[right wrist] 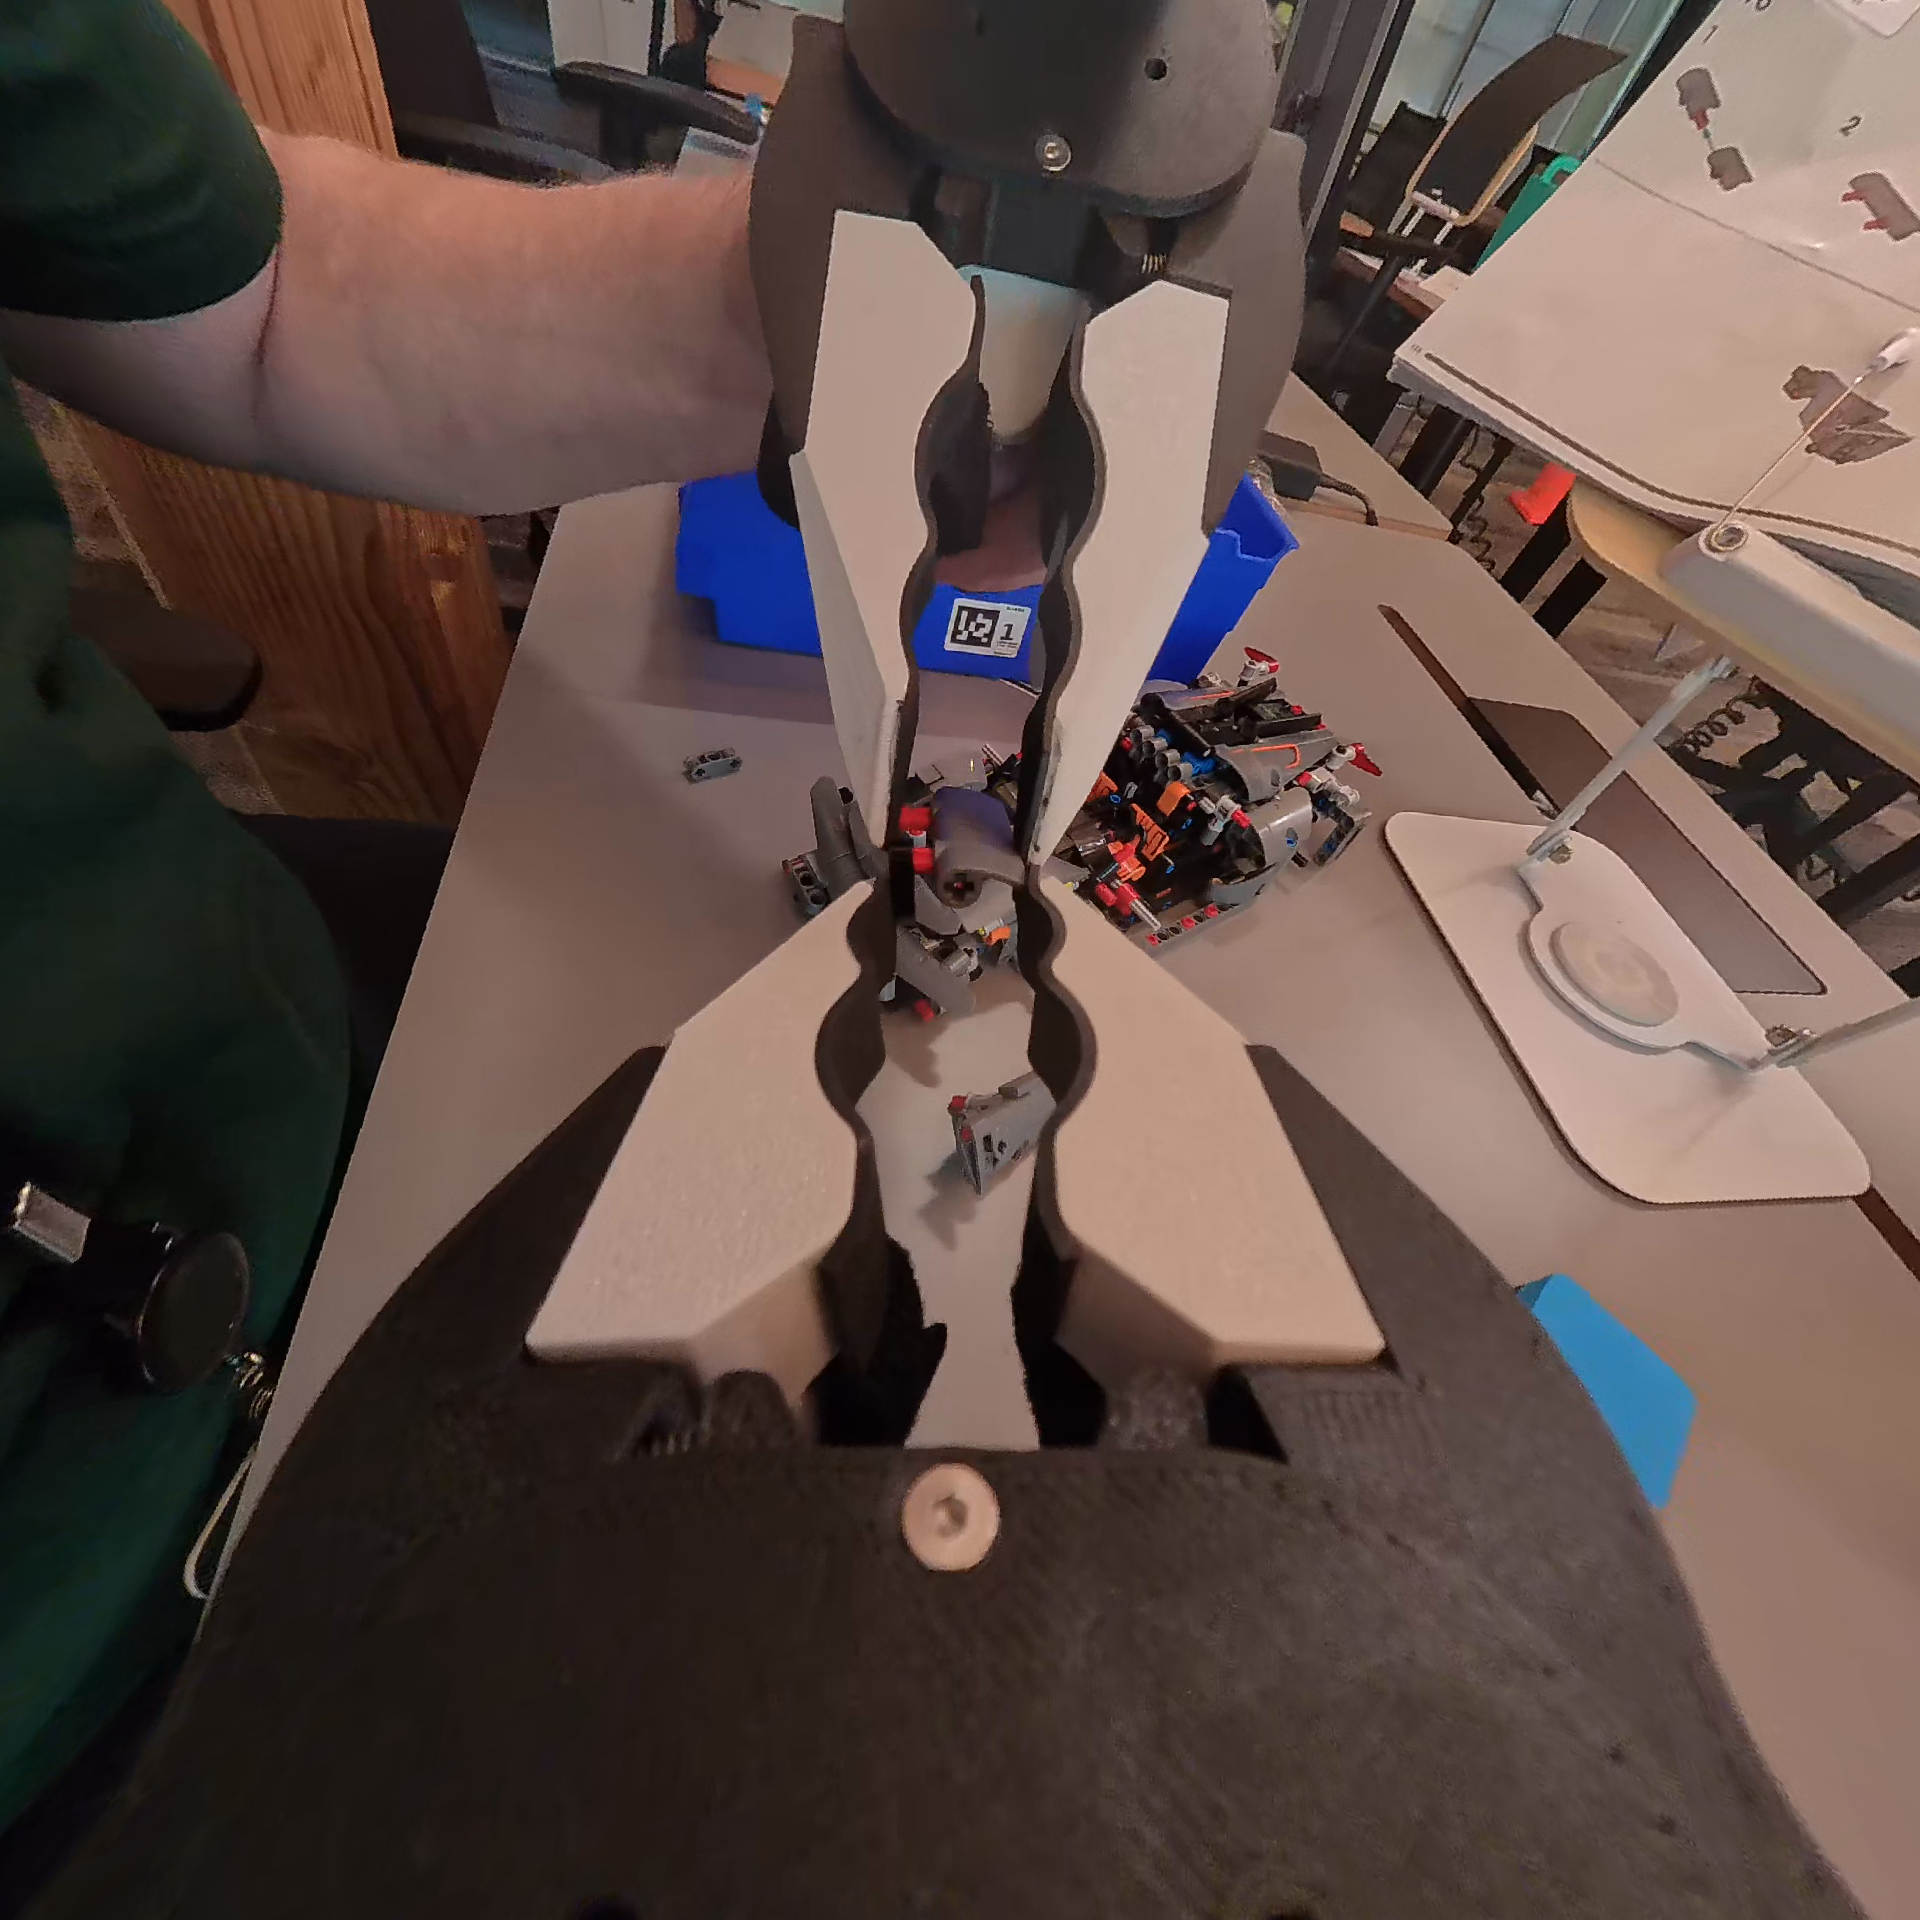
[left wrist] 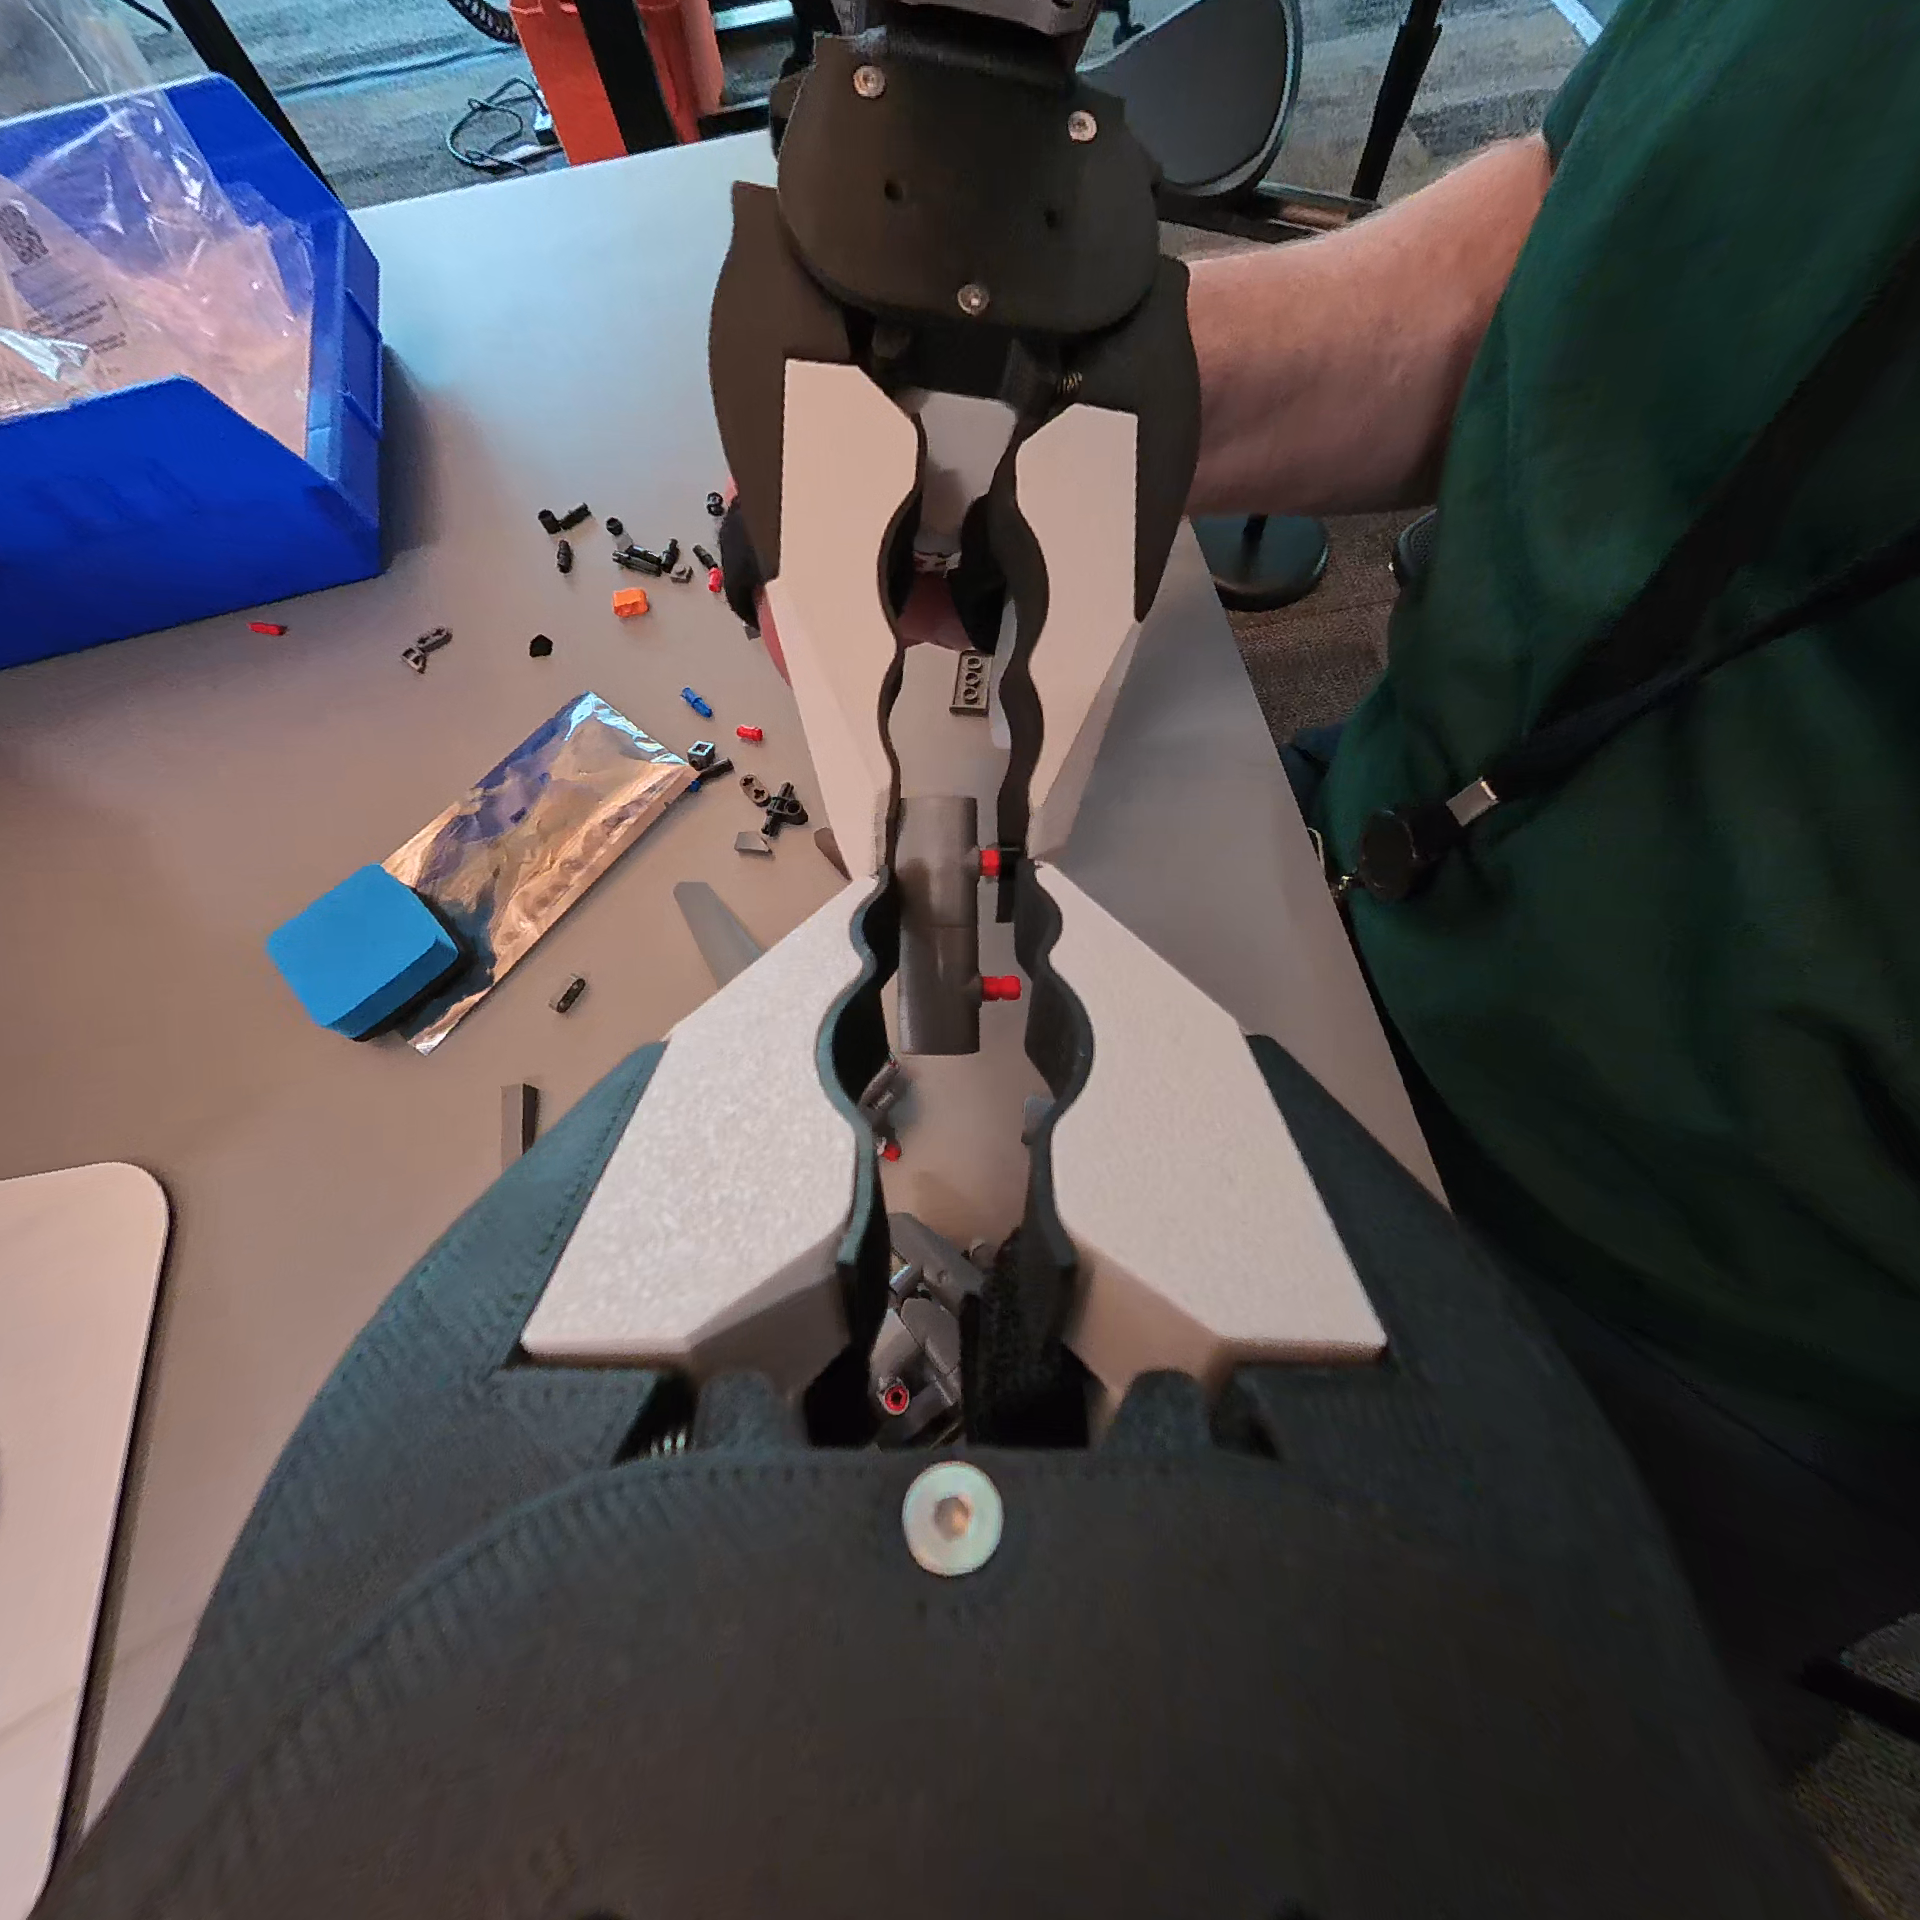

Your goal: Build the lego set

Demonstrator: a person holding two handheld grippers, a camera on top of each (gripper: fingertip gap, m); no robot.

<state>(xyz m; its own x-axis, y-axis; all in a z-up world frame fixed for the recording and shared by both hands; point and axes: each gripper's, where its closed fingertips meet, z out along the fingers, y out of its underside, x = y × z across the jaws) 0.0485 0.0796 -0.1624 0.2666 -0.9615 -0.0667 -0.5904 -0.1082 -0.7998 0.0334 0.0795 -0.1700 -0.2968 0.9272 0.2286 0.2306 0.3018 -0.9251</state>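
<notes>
Lego piece (left wrist: 938,935), left wrist view: a dark grey cylinder with two red pins projecting from its right side, held above the surface (left wrist: 582,343). Its long axis runs straight up the frame, in line with the fingers. The left claw (left wrist: 945,894) is narrowly parted and clamped across the cylinder and pins. The right claw (left wrist: 951,831) meets it tip to tip from the far side, also narrowly parted, flanking the piece's far end and a thin black strip (left wrist: 1004,883) at the upper pin. Whether it grips cannot be told. Loose small parts (left wrist: 644,561), a foil bag (left wrist: 540,831) and a blue bin (left wrist: 187,468) lie to the left.

Right wrist view: the piece appears end-on, grey and curved, between both sets of tips. A partly built model (right wrist: 1216,810) sits beyond on the surface.
</notes>
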